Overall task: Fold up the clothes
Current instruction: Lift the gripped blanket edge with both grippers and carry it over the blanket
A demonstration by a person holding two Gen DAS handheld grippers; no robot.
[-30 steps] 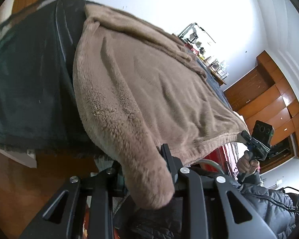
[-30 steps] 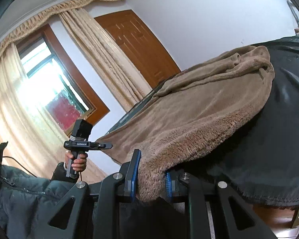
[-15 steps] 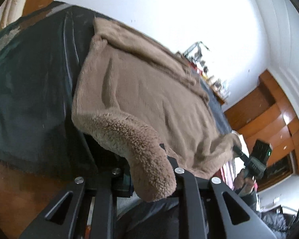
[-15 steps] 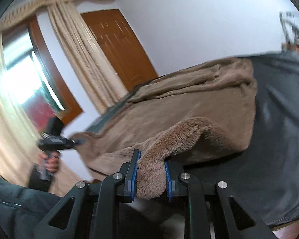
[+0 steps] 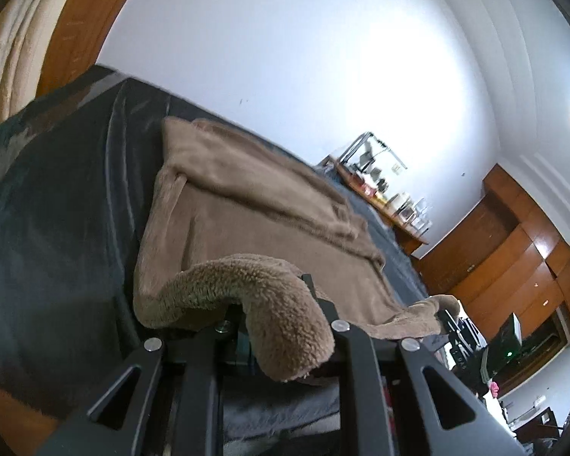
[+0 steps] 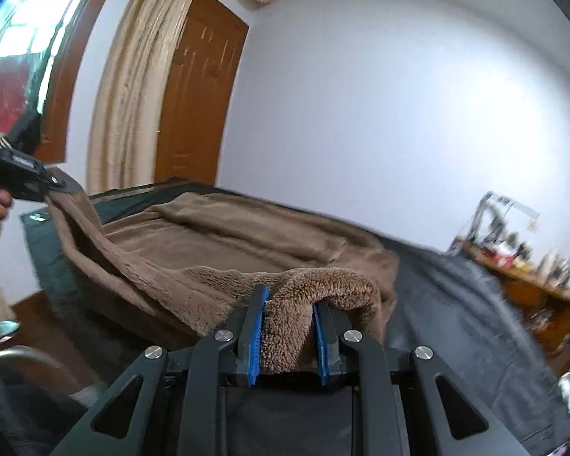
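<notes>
A brown fleece garment (image 5: 262, 235) lies spread on a dark-covered bed (image 5: 57, 220). My left gripper (image 5: 281, 326) is shut on its near left corner, and the fluffy hem curls up over the fingers. My right gripper (image 6: 287, 326) is shut on the opposite near corner, pinched between blue pads (image 6: 255, 336). The hem between the two grips is lifted off the bed and sags. The left gripper (image 6: 22, 180) also shows at the far left of the right wrist view, in a hand. The right gripper (image 5: 454, 328) shows at the garment's far corner in the left wrist view.
A cluttered wooden desk (image 6: 532, 269) stands past the bed by the white wall. Wooden cabinets (image 5: 520, 266) line one side. A brown door (image 6: 197, 106) and beige curtains (image 6: 133, 87) are on the other side. A person's dark jacket fills the lower left of the right wrist view.
Both grippers have risen and swung forward over the bed, carrying the near hem of the garment up and toward its far end. Both grips have held.
</notes>
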